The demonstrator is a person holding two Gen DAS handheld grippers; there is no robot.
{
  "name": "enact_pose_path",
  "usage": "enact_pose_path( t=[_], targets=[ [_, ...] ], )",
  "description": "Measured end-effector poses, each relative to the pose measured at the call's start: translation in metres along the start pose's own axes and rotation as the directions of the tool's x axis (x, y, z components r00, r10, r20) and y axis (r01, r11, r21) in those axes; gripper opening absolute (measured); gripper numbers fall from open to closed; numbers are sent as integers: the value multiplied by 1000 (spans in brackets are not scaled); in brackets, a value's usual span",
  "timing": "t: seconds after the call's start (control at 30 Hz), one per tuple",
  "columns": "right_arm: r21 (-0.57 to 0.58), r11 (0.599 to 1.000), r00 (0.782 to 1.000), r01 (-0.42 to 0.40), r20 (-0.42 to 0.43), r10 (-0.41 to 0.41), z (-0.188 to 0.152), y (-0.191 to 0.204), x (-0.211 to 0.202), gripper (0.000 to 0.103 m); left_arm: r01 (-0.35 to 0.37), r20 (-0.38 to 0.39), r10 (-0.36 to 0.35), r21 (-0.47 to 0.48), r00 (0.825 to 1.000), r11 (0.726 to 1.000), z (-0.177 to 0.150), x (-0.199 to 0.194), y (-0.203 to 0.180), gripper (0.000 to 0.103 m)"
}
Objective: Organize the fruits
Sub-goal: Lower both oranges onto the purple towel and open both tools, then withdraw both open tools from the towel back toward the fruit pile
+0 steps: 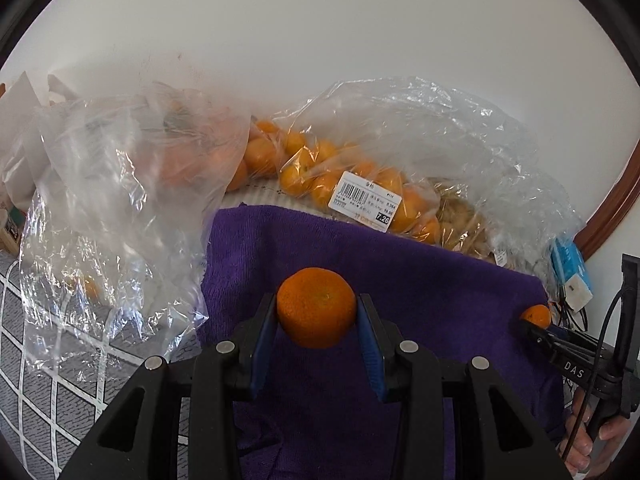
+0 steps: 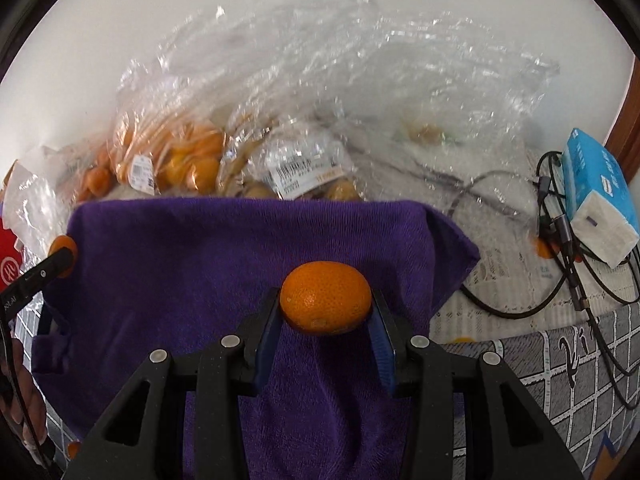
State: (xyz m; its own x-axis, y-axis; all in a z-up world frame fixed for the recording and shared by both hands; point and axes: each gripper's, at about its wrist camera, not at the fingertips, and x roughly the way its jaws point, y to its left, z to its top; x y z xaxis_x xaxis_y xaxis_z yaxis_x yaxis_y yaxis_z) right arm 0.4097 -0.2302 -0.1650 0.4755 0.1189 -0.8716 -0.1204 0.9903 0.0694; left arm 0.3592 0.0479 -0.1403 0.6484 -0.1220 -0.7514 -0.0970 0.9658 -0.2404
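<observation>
My left gripper (image 1: 317, 312) is shut on a mandarin (image 1: 316, 306) and holds it above a purple towel (image 1: 420, 300). My right gripper (image 2: 325, 308) is shut on another mandarin (image 2: 325, 303) above the same towel (image 2: 180, 264). Each gripper shows at the edge of the other's view: the right one (image 1: 538, 320) with its mandarin (image 1: 536, 315), the left one (image 2: 60, 258) with its mandarin (image 2: 64, 247). Behind the towel lies a clear plastic bag of mandarins with a price label (image 1: 352, 184), also in the right wrist view (image 2: 176, 156).
A crumpled clear bag (image 1: 112, 208) with some fruit lies left of the towel. A bag of yellowish fruit (image 2: 304, 176) and loose plastic (image 2: 400, 80) lie behind. A blue tissue pack (image 2: 600, 200) and black cables (image 2: 568, 264) sit at the right. A white wall stands behind.
</observation>
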Motion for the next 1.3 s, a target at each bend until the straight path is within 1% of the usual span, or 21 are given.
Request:
enact_pose_path(
  t=[0.4,0.53,0.6,0.63,0.7,0.77,0.83,0.87,0.9,1.03,1.17,1.23,1.3],
  targets=[
    [-36,999,1000,-1,-18,1,-4,8,6,42,-25,-60,26,19,998,1000,-7,15,-4,38],
    [-46,999,1000,-8,-16,7,-5,8,5,43,-45,-74,47,32,996,998,-10,20,-7,38],
    [-47,999,1000,-6,-14,6,-5,7,2,46,-42,-81,45,34,996,999,-10,20,-8,38],
    [-46,999,1000,-2,-9,2,-4,7,0,51,-40,-86,42,33,995,999,-10,21,-8,38],
    [-34,999,1000,-18,0,18,-3,5,-6,54,-29,-98,32,28,995,999,-10,22,-8,38],
    [-12,1000,999,-13,31,13,-1,2,-15,65,-22,-100,25,28,995,999,-11,22,-11,39],
    [3,1000,997,-20,68,19,-1,-1,-25,67,-25,-89,28,33,996,999,-10,15,-11,49],
    [11,1000,996,-21,86,20,0,-2,-30,68,-23,-78,26,36,997,999,-9,12,-11,56],
    [19,1000,995,-16,100,14,0,-3,-34,68,-20,-65,22,38,998,999,-9,7,-12,58],
    [19,1000,989,9,149,-11,2,-3,-50,68,-3,-32,4,35,999,999,-5,-8,-13,59],
    [-10,998,981,68,185,-65,3,4,-69,68,-4,19,4,-6,1000,1000,-1,-29,-11,59],
    [-6,996,972,88,217,-84,1,5,-83,68,13,42,-13,7,999,1000,3,-37,-16,59],
    [3,997,968,79,237,-77,-2,7,-98,68,25,69,-26,22,997,999,5,-47,-20,59]
  ],
)
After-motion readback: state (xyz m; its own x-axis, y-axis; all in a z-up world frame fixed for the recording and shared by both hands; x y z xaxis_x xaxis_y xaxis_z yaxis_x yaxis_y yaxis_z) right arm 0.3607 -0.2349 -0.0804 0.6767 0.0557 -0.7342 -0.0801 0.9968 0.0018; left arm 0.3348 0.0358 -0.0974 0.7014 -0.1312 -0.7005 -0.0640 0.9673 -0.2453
